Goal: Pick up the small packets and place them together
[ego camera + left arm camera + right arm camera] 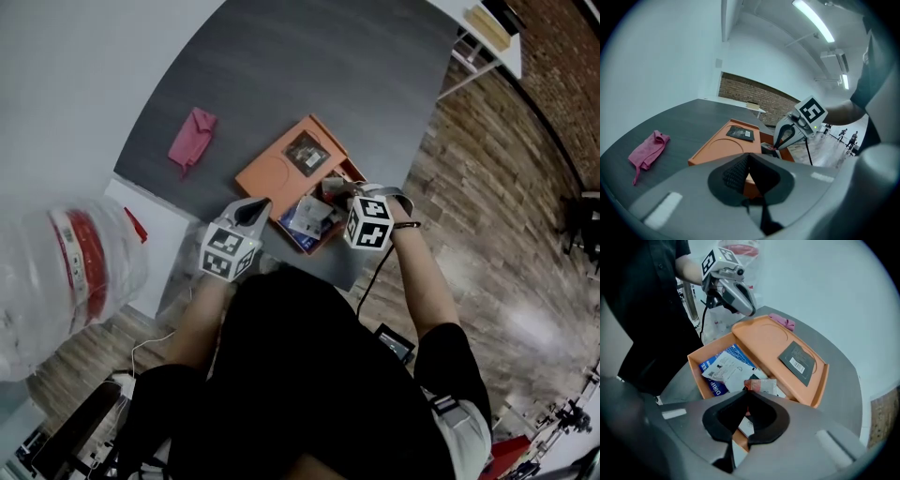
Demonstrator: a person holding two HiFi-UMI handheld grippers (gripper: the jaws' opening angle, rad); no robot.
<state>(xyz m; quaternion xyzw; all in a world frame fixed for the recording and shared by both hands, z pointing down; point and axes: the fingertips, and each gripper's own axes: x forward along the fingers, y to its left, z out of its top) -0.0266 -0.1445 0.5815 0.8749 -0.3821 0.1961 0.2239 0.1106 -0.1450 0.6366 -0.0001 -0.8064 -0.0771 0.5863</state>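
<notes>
An open orange box [696, 363] sits on the dark table, its lid [764, 341] lying flat beside it. Blue and white packets [723, 369] lie inside the box. A dark packet [798, 363] rests on the lid. My right gripper [749, 392] points steeply down over the box and is shut on a small red and silver packet [761, 385]. In the head view it [337, 192] stands at the box's right side. My left gripper [749, 157] hovers at the near left of the box with its jaws together and nothing in them; the head view shows it [261, 204] beside the box.
A pink cloth [192, 139] lies on the table left of the box. A clear plastic bag with red inside [75, 272] bulks at the far left. The table edge [412, 159] runs close to the right of the box, with wood floor beyond.
</notes>
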